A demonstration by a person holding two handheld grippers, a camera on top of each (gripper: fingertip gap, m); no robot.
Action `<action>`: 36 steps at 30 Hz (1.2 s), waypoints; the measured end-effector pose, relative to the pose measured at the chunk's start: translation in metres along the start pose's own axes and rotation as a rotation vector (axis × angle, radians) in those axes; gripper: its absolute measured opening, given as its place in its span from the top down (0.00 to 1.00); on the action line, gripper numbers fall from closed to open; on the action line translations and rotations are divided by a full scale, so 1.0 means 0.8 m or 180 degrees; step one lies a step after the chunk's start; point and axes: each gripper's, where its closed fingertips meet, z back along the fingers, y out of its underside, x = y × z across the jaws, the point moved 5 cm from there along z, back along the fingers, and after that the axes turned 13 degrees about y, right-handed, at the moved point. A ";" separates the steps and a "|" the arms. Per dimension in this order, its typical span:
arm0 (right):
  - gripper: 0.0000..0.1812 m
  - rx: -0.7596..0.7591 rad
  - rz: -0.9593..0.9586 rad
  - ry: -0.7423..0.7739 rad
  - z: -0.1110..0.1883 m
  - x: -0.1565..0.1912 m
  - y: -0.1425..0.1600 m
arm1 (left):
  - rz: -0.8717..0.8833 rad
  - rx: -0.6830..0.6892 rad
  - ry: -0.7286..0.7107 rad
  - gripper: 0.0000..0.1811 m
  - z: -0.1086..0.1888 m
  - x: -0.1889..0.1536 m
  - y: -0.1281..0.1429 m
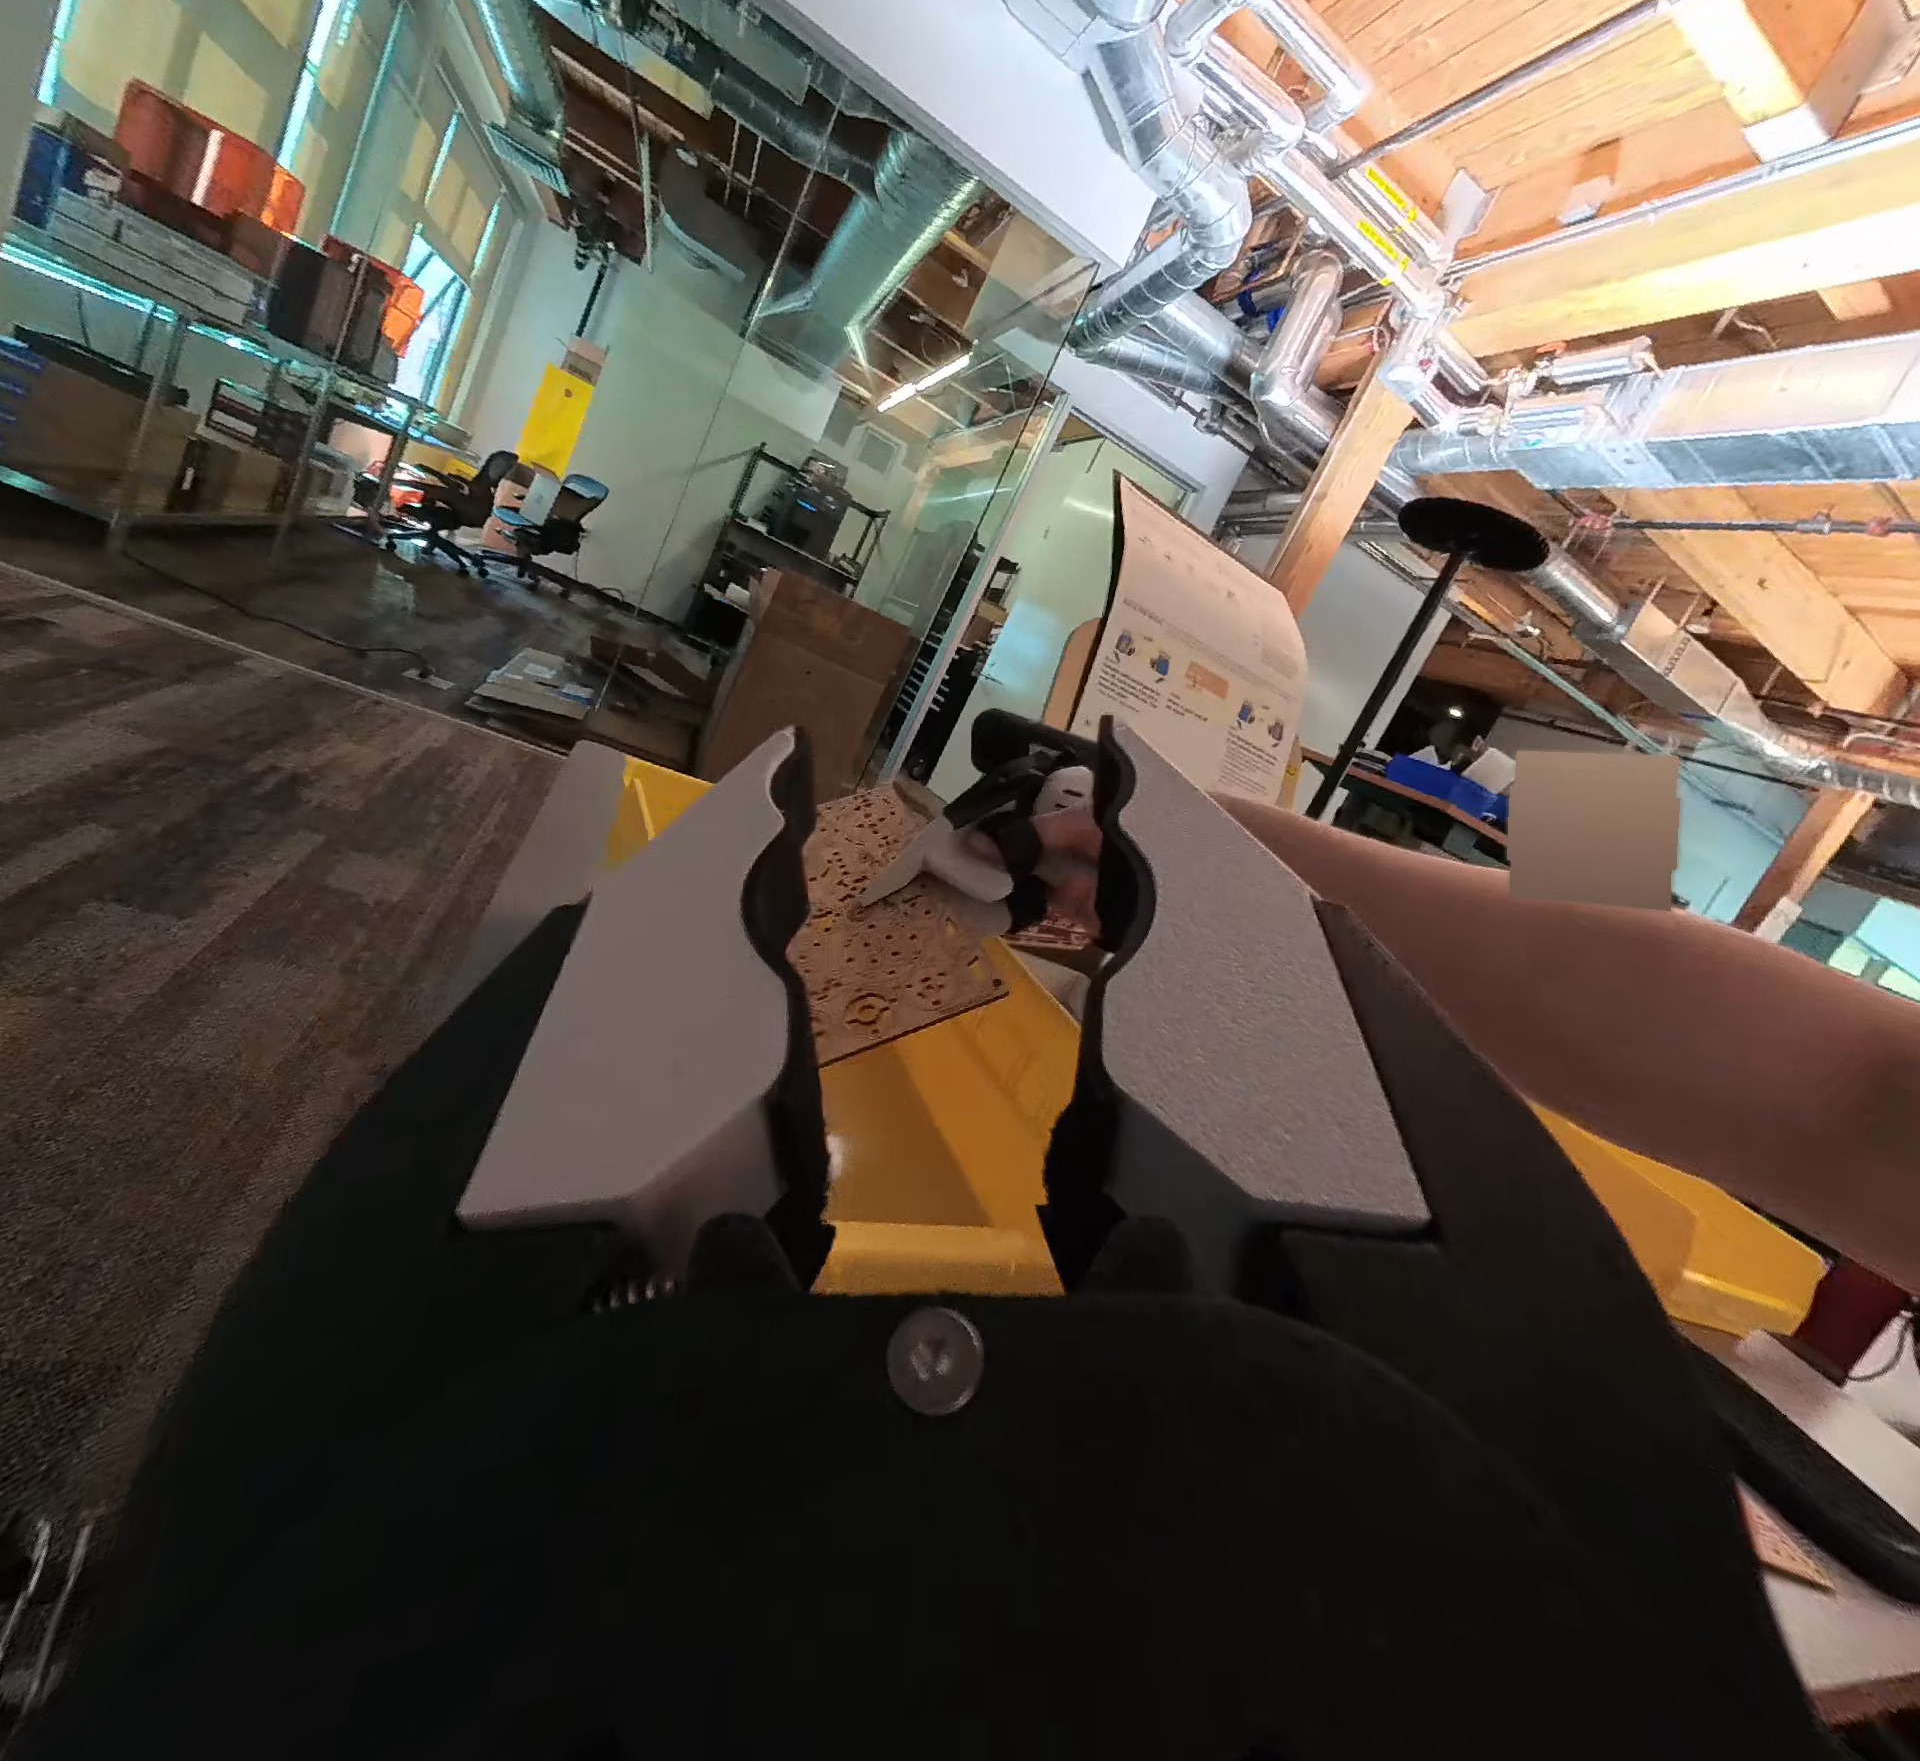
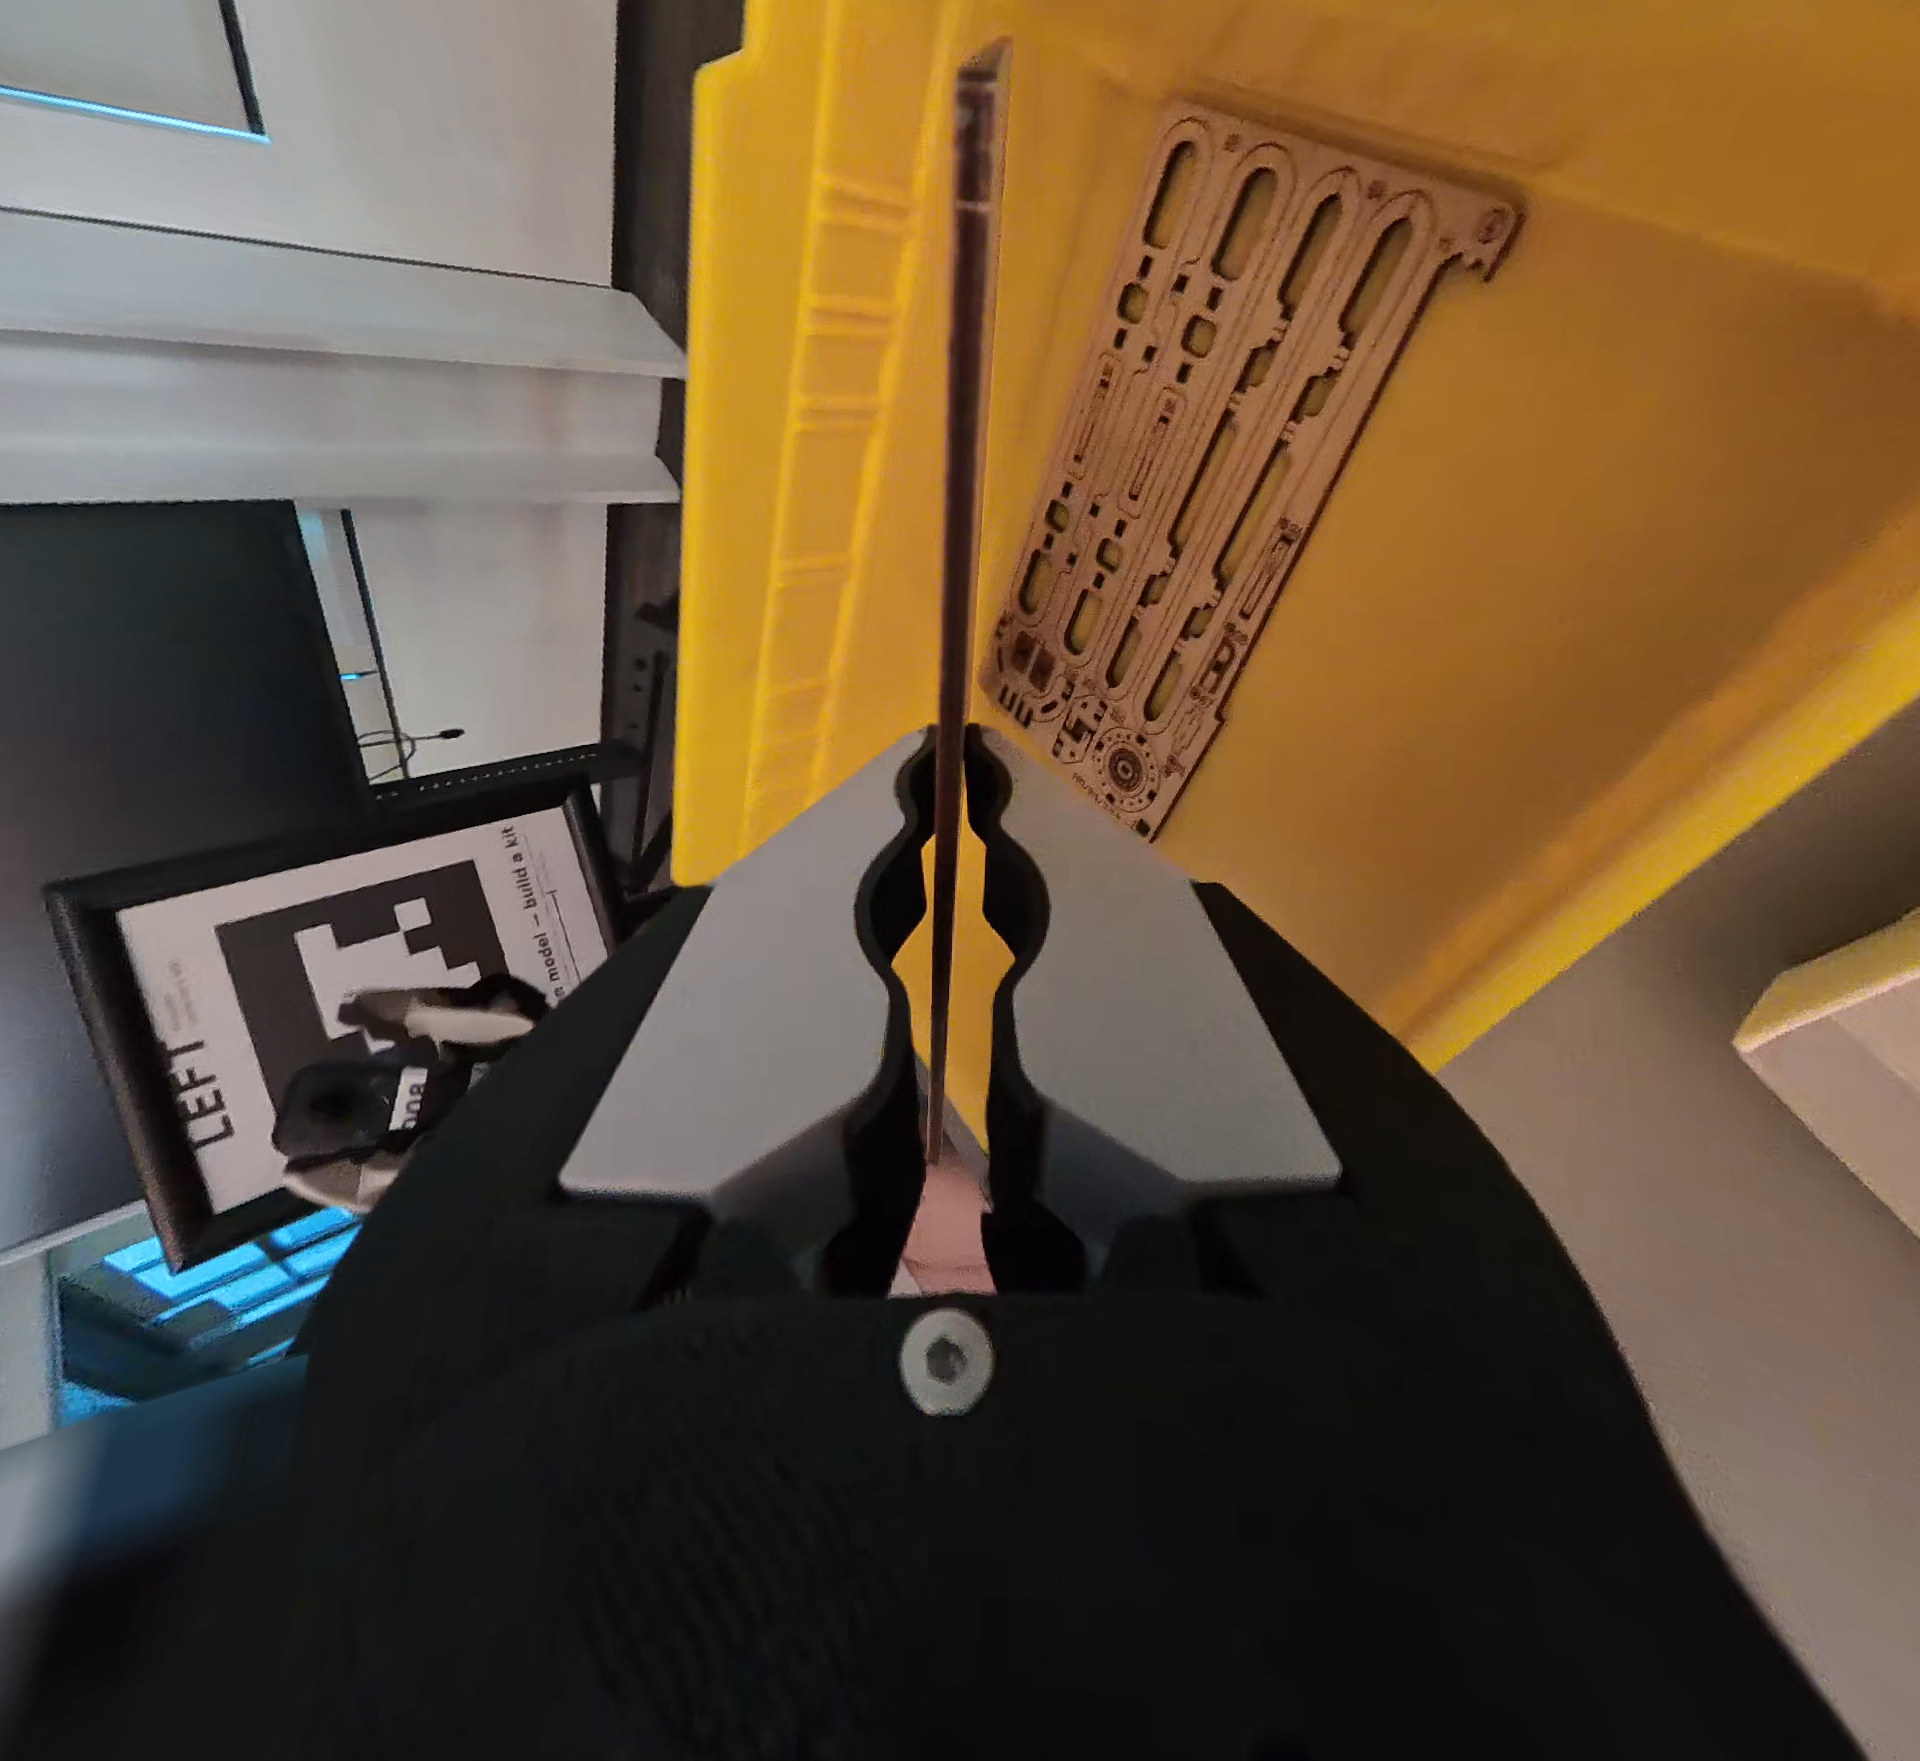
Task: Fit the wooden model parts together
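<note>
My left gripper (image 1: pixel 951 755) is open and empty, its jaws spread wide just short of a yellow bin (image 1: pixel 935 1140). Between the jaws I see my right gripper (image 1: pixel 920 875) farther off, shut on a laser-cut wooden parts sheet (image 1: pixel 894 953) held over the bin. In the right wrist view my right gripper (image 2: pixel 945 745) is shut on that thin wooden sheet (image 2: pixel 966 464), seen edge-on and pointing into the bin (image 2: pixel 1558 153). A second wooden sheet (image 2: pixel 1226 485) with long cut-out slots lies flat on the bin floor.
A person's forearm (image 1: pixel 1558 984) reaches in from the right. A folded instruction sheet (image 1: pixel 1195 672) and a black pole stand (image 1: pixel 1392 672) are behind the bin. A framed marker card (image 2: pixel 312 984) stands left of the bin. A white box (image 2: pixel 1849 1036) sits at right. There is about 30 cm between the tips of the two grippers.
</note>
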 end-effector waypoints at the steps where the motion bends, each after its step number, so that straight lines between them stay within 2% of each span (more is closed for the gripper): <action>1: 0.99 -0.0017 -0.0052 0.0006 -0.002 -0.002 -0.001 | 0.0022 0.0003 0.0044 0.71 -0.001 -0.001 0.000; 9: 0.98 -0.0199 -0.0351 -0.0063 -0.015 -0.006 -0.001 | 0.0010 0.0082 0.0157 0.72 -0.009 -0.014 0.003; 13: 0.83 -0.0083 -0.0350 0.0011 -0.017 0.000 0.005 | -0.0005 0.0128 0.0201 0.71 -0.014 -0.020 0.006; 17: 0.81 0.0016 -0.0411 -0.0018 -0.017 0.007 0.009 | 0.0007 0.0122 0.0250 0.71 -0.014 -0.023 0.005; 20: 0.77 0.0019 -0.0339 0.0278 -0.016 0.004 0.007 | 0.0019 0.0118 0.0261 0.71 -0.013 -0.024 0.005; 23: 0.73 -0.0149 -0.0020 0.0869 -0.011 -0.004 -0.002 | 0.0024 0.0079 0.0278 0.71 -0.011 -0.025 0.002; 25: 0.70 -0.0172 0.0057 0.0997 -0.012 -0.002 -0.004 | 0.0023 0.0067 0.0303 0.71 -0.010 -0.027 0.002; 27: 0.66 -0.0092 0.0103 0.1067 -0.020 -0.002 0.001 | 0.0017 0.0068 0.0308 0.71 -0.010 -0.028 0.001; 31: 0.65 -0.0045 0.0318 0.1602 -0.030 -0.012 0.004 | 0.0060 0.0063 0.0338 0.71 -0.011 -0.028 0.002; 33: 0.60 -0.0021 0.0412 0.1826 -0.036 -0.013 0.005 | 0.0068 0.0058 0.0350 0.72 -0.011 -0.029 0.002; 36: 0.57 0.0128 0.0549 0.2228 -0.045 -0.019 0.011 | 0.0051 0.0061 0.0351 0.72 -0.011 -0.030 0.002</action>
